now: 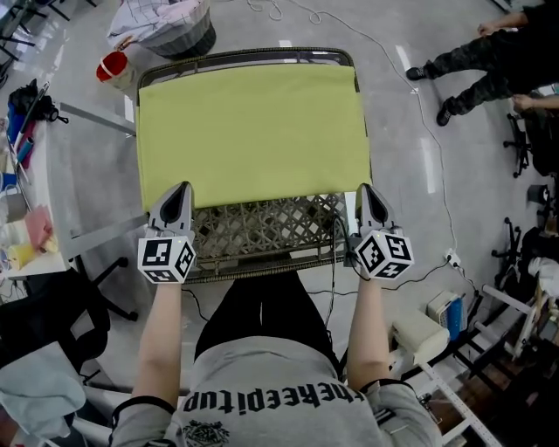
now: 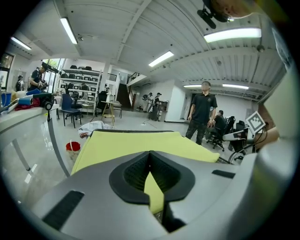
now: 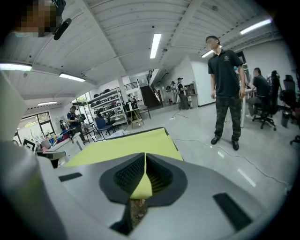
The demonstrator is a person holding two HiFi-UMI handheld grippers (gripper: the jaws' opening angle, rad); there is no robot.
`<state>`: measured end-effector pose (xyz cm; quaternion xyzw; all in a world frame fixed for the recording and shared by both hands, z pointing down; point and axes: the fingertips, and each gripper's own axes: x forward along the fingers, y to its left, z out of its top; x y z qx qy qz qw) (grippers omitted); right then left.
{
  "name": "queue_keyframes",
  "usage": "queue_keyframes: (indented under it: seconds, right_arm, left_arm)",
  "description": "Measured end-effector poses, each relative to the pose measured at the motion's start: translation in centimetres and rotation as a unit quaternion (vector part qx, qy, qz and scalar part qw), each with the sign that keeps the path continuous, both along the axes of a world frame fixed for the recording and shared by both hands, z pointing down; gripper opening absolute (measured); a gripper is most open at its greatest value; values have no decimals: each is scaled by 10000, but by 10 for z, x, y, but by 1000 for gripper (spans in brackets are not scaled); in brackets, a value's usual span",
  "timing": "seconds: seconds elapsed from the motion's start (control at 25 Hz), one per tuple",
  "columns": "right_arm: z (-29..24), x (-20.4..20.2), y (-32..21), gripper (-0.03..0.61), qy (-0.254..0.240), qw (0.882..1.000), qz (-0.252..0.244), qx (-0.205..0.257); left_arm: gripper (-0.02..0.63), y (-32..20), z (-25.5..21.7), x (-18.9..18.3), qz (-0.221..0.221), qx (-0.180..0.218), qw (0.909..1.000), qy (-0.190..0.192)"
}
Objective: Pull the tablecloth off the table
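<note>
1. The yellow-green tablecloth point(image 1: 251, 131) lies flat over the far and middle part of the bench point(image 1: 262, 229). Its near edge stops short of the bench's near rim, so a strip of dark lattice top shows bare just in front of the person.
2. The left hand-held gripper point(image 1: 185, 189) is clamped on the tablecloth's near left corner. In the left gripper view a narrow fold of the yellow-green fabric is pinched between its closed pads.
3. The right hand-held gripper point(image 1: 365, 189) grips the near right corner in the same way. The right gripper view shows a fold of fabric squeezed in the slit between its jaws.
4. The two grippers sit well apart, one at each side edge of the bench. Both point away from the person and a little downward, with their marker cubes turned up toward the head camera.
5. A dark round basket point(image 1: 188, 42) stands on the floor just beyond the bench's far edge, toward its left end. It holds a heap of pale, partly striped cloth point(image 1: 157, 17) that rises above the rim.
6. A red bucket point(image 1: 112, 65) stands on the floor just left of the bench's far left corner, near the basket. What it holds cannot be made out.
7. A bystander point(image 3: 227, 89) in dark clothes stands on the grey floor to the right of the bench.
</note>
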<state>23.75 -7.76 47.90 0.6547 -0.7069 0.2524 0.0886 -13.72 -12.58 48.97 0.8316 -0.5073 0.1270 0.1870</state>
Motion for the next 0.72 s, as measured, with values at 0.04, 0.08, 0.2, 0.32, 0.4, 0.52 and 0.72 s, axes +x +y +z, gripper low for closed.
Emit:
queue_keyframes:
  seconds: [0.04,0.08,0.2,0.32,0.4,0.52,0.72]
  right_arm:
    - [5,2,1,12,-3,10000,17,-58]
    - [11,5,1,12,-4,9999,43,-120]
    - [27,13,3,15,25,9994,182,-307]
    - [42,23,5,29,55,9983,321,-477]
    - [51,30,7,46,76,9976,389,-573]
    - [63,40,7,77,110,9963,463,-714]
    - [81,48,4,131,191,9942,469,-946]
  left_arm:
    - [14,-1,1,2,11,-3,10000,-5]
    - [14,-2,2,3,15,-9,10000,-16]
    - [14,-4,6,3,-49,-31,10000,-68]
    - [14,-4,13,-6,-260,-90,9996,-98]
    - [14,-3,18,-14,-451,-136,9988,-143]
    - [14,0,24,-29,-787,-165,9965,-241]
    - [15,6,37,-53,-1216,-246,9906,-583]
